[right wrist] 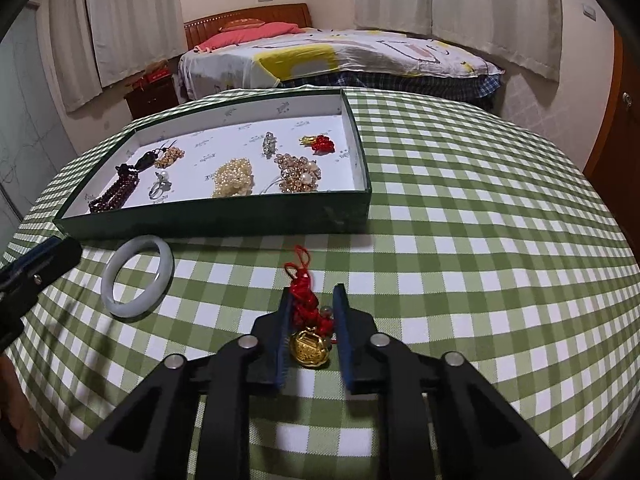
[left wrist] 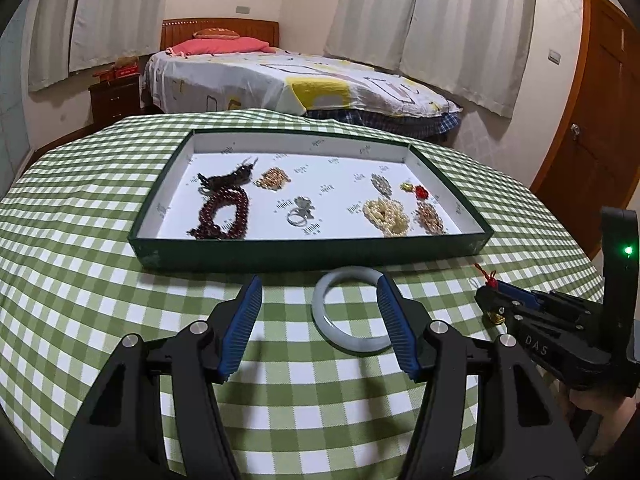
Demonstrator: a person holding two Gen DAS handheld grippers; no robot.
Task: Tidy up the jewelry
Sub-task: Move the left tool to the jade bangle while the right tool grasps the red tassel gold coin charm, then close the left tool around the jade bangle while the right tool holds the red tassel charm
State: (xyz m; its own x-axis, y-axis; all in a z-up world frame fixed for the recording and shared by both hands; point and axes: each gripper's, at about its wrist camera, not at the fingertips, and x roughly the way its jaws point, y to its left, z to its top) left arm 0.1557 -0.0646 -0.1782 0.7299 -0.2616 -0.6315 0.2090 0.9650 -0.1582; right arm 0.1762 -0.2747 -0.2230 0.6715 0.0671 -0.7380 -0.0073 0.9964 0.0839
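Note:
A pale jade bangle (left wrist: 347, 312) lies flat on the checked cloth in front of the green tray (left wrist: 312, 250); it also shows in the right wrist view (right wrist: 136, 276). My left gripper (left wrist: 319, 284) is open, its right finger over the bangle's right rim. My right gripper (right wrist: 313, 292) has its jaws narrowed around a red knotted charm with a gold ingot (right wrist: 310, 346) that lies on the cloth; the left pad touches the knot, the right pad stands slightly apart. The tray (right wrist: 216, 216) holds several pieces: dark red beads (left wrist: 224, 216), a ring (left wrist: 297, 216), pearls (left wrist: 386, 214).
The table has a green-and-white checked cloth (right wrist: 460, 240). A bed (left wrist: 304, 84) stands beyond the table's far edge, a wooden door (left wrist: 600, 128) at right. My right gripper shows at the right of the left wrist view (left wrist: 494, 300).

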